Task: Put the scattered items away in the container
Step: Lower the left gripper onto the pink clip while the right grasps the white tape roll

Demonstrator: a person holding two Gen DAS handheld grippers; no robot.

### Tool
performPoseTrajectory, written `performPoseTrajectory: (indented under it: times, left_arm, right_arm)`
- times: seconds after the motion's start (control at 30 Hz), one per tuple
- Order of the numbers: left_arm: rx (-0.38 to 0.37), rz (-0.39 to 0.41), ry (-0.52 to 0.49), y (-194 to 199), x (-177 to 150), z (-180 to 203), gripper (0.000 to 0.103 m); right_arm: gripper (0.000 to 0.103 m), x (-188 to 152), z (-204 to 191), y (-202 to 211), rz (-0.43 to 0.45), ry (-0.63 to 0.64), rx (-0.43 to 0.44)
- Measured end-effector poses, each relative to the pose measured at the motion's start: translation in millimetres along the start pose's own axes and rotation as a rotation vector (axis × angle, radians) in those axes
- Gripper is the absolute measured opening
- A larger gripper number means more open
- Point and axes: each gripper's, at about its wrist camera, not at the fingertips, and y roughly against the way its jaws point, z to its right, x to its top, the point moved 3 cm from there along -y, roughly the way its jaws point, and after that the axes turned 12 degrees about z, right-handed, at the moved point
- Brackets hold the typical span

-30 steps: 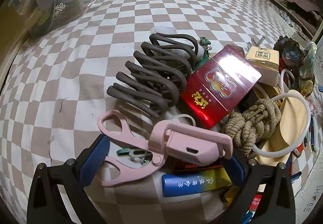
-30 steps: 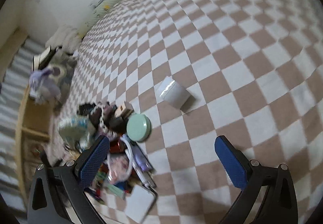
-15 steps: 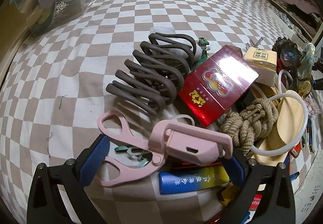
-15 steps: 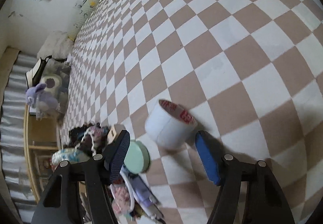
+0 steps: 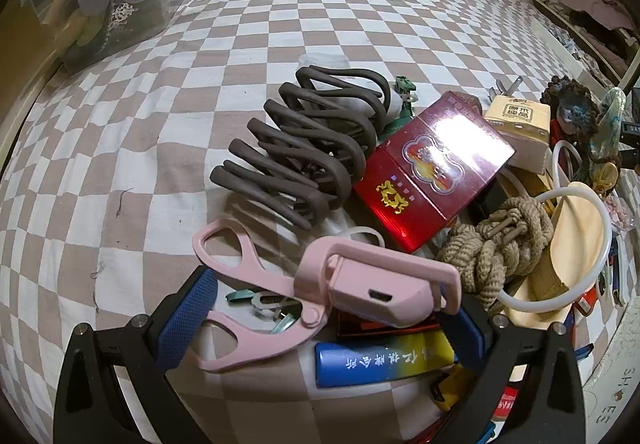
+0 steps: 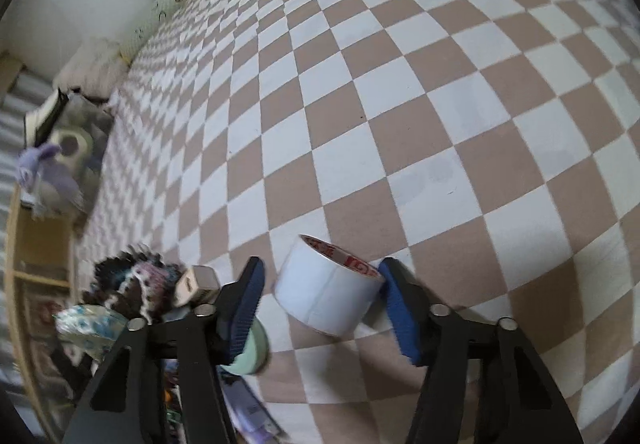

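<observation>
The right gripper is closing around a white roll of tape that lies on its side on the checkered bedsheet. The roll sits between the two blue pads; the right pad touches the roll's printed rim, while a narrow gap shows between the left pad and the roll's white side, so the grip is not yet firm. Just left of the tape roll, partly hidden behind the left finger, sits a mint-green round lid, and farther left of the roll lies a blurred heap of small things.

The left gripper stands spread wide over pink scissors with a pink cap on the blades; its pads lie on either side of the scissors, and whether the right pad touches the cap cannot be told. Relative to the scissors, a dark brown hair claw lies just behind, a red box behind and to the right, a knotted rope to the right, and a blue and yellow tube just in front. Far behind the scissors to the left, a clear plastic container holding plush toys rests at the edge of the bed.
</observation>
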Motion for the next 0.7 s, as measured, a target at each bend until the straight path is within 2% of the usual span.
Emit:
performPoseTrajectory:
  times: [0.2,0.4,0.7]
  left_arm:
    - [-0.013,0.006,0.012,5,6,-1,0.095]
    - [-0.032,0.013,0.028,17,6,-1,0.085]
    - [-0.034,0.020,-0.012,27,2,6,0.075]
  right_arm:
    - [0.052,-2,-3,7,0.012,0.082,-0.016]
    - [0.052,-4,3,24,0.026,0.080,-0.032]
    - [0.052,-18,3,74,0.048,0.067,0.040]
